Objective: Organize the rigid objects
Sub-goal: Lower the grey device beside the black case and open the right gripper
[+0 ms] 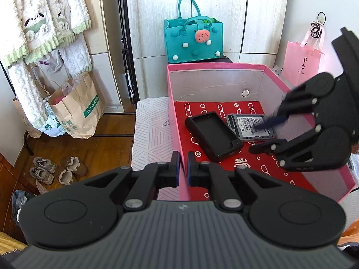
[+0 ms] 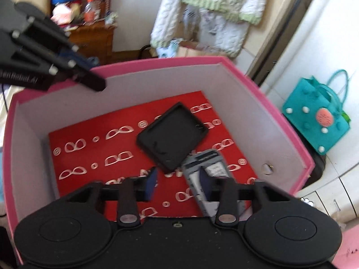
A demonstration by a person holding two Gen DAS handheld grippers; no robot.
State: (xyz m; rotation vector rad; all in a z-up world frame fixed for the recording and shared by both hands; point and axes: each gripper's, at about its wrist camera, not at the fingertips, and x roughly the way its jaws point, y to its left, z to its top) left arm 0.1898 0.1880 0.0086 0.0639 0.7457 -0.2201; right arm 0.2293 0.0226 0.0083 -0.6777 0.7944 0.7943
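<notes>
Probably a bedroom; hanging pyjamas (image 1: 44, 22), shoes (image 1: 43, 170)

Brown paper bag (image 1: 77, 109) by the floor reads "hotwind" on its green band, the pink bag (image 1: 301, 63) says "JOSINY", and the hard drive (image 1: 251, 126) label's print stays too small to read

Bright daylight fills both views, with colours vivid and shadows soft. In the left wrist view the picture is sharp, except for the right gripper (image 1: 267, 134), whose blue pads smear with motion blur. The pink gift bag (image 1: 301, 63) at far right glows, slightly overexposed. The right wrist view is blurred throughout; print on the red lining (image 2: 94, 157) of the pink box (image 2: 157, 63) is smudged. Fisheye distortion bends the wardrobe doors (image 1: 219, 11) and the picture edges.
</notes>
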